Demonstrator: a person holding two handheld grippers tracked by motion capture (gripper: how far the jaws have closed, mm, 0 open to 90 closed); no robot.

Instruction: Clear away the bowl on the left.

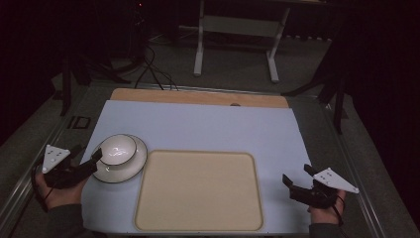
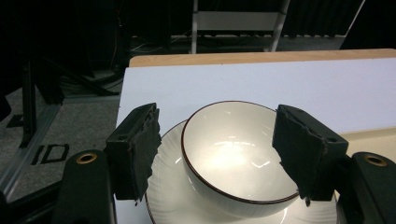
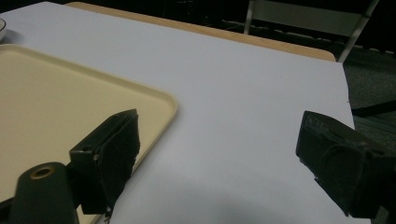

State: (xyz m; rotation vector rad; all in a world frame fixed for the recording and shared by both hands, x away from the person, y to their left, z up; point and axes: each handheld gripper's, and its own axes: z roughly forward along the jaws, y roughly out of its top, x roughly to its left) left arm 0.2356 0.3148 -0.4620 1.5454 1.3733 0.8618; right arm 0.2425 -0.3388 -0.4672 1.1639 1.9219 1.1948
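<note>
The white ceramic bowl with a thin dark rim [image 1: 117,149] is sitting upright inside a white ribbed plate [image 1: 132,168], at the near-left of the pale blue table sheet [image 1: 208,126]. The left gripper [image 1: 96,156] is reaching it from the left — jaws spread, one either side of the bowl's wall in the left gripper view, neither pad visibly pressing yet. From that camera the bowl [image 2: 233,156] is lying dead ahead between the jaws, the plate [image 2: 173,196] showing under and around it. Bowl appears empty; only glare inside.

Just right of the plate, the cream rectangular plastic tray [image 1: 198,191] is lying flat with its long sides running left to right, nothing on it. The plate's rim is touching or nearly touching the tray's far-left corner; cannot tell which.

The right gripper [image 1: 299,181] is hovering at the near-right, well apart from the bowl, jaws spread over bare sheet, with the tray's corner [image 3: 159,100] beside one jaw.

Judgement: the left hand is far nearer — any grasp of the bowl falls to it.
</note>
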